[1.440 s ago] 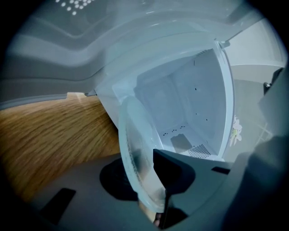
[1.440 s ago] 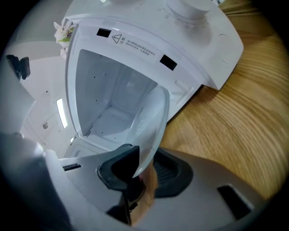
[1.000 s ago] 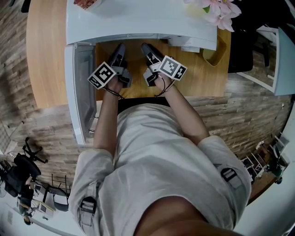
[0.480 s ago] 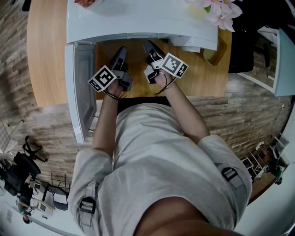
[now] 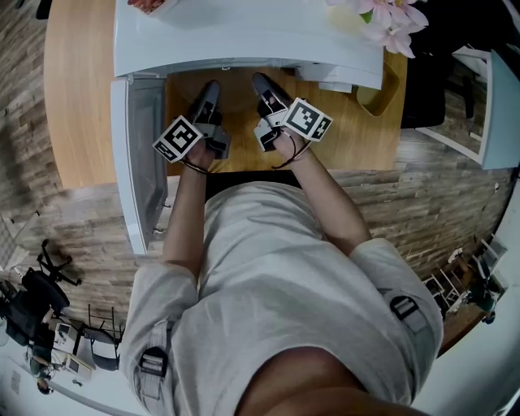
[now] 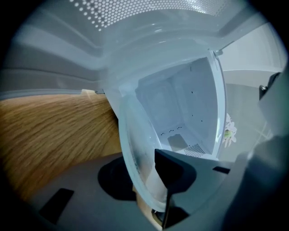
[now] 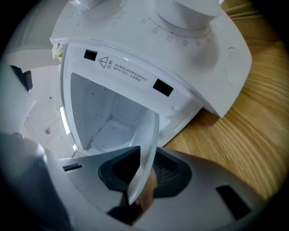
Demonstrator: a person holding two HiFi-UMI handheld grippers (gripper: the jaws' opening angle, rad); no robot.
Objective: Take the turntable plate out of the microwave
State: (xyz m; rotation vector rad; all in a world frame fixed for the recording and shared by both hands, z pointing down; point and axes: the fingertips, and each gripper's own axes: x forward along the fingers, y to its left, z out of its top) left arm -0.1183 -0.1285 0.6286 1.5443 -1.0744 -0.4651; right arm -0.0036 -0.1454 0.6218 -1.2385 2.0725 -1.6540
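Note:
The clear glass turntable plate point(image 5: 235, 93) hangs just outside the open mouth of the white microwave point(image 5: 244, 36), between both grippers. My left gripper point(image 5: 210, 88) has the plate's left rim point(image 6: 180, 103) between its jaws. Its jaws point(image 6: 151, 180) have just been opening and stand loosely apart around the glass. My right gripper point(image 5: 260, 81) takes the right rim point(image 7: 145, 149). Its jaws point(image 7: 142, 180) have just been closing and now clamp the rim between their dark pads. Through the plate I see the bare white cavity point(image 7: 104, 108).
The microwave door point(image 5: 138, 154) swings open toward me on the left. The microwave stands on a wooden table point(image 5: 81, 97). Pink flowers point(image 5: 382, 16) and a yellowish container point(image 5: 378, 93) sit at the right. The control dials point(image 7: 185, 13) are beside the cavity.
Both grippers stay in front of the microwave mouth. The left one's marker cube has shifted slightly left, the right one's slightly right and down.

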